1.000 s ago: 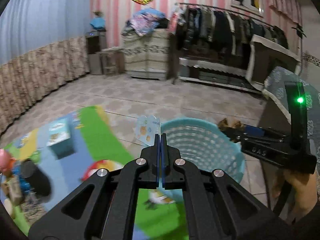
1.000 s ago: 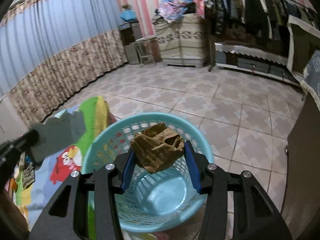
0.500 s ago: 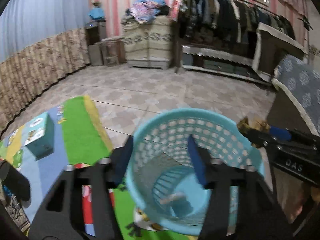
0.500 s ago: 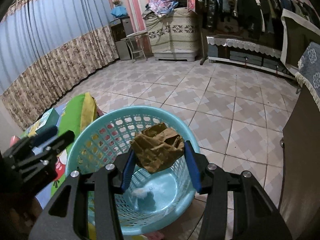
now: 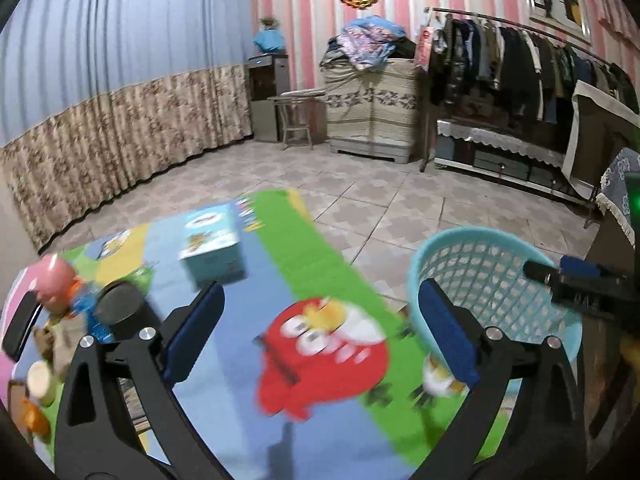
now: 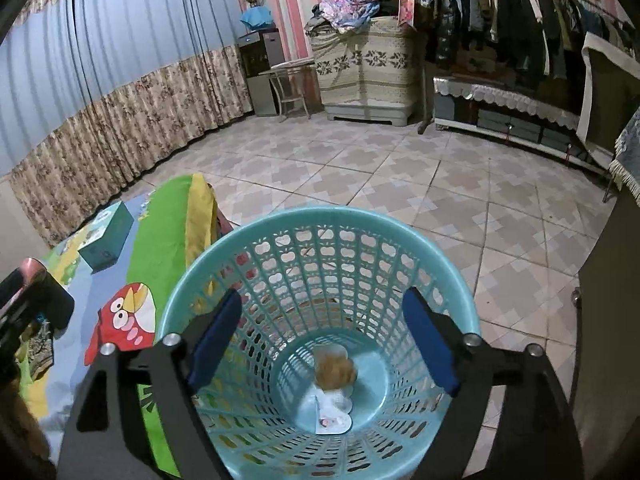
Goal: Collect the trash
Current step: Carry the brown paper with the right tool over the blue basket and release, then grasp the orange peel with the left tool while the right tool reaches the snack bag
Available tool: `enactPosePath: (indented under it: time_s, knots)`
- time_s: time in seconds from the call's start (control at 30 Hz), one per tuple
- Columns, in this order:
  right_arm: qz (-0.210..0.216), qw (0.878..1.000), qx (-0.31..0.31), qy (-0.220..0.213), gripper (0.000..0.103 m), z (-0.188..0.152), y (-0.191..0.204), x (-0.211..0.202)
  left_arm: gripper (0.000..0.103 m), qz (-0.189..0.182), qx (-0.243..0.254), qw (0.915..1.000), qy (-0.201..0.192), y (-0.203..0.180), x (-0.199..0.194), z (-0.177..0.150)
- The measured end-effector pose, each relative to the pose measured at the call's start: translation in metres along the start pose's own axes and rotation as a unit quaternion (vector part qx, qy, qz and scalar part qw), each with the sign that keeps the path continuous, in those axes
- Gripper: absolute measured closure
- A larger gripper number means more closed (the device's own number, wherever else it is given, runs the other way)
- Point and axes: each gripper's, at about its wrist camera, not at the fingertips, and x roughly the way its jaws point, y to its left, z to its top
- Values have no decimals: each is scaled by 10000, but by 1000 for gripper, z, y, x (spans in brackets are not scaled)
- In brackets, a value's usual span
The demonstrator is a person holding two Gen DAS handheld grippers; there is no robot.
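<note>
A tiled floor (image 6: 400, 184) was seen across both views, with a cartoon play mat (image 5: 248, 364) spread over its near left part. A turquoise lattice basket (image 6: 256, 256) was found standing on the floor at the mat's edge, at about 3 o'clock from the red bird print (image 5: 320, 344). A teal box (image 5: 214, 246) was seen on the mat at 11 o'clock from that print. The right gripper (image 6: 320, 340) was held above the basket's mouth, jaws spread wide and empty. The left gripper (image 5: 316, 328) was held over the mat, jaws likewise spread and empty. A crumpled brown wrapper (image 6: 334, 368) and a white paper scrap (image 6: 332, 412) were seen lying on the basket's bottom.
</note>
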Motion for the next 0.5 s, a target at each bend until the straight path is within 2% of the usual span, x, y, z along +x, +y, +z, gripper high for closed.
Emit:
enactPosePath:
  time_s: [0.07,0.23,0.4,0.5]
  knots:
    - [-72,9999,-51,-86,14,2,5,-5,8,158,-29,9999,-21,19,-12,-7]
    - [39,9992,-280,-290,13,2,36,-22,8,677,-94,9977,-20,74,-46,-33]
    - [295,9974,-551,-357,13,-5,78,-33,8,1485,-340,9883,-8,138,-76,-61]
    - [361,9955,-819,-321,13,-15,108,-35,8,1883,-535,9805,192,182,-85,-81]
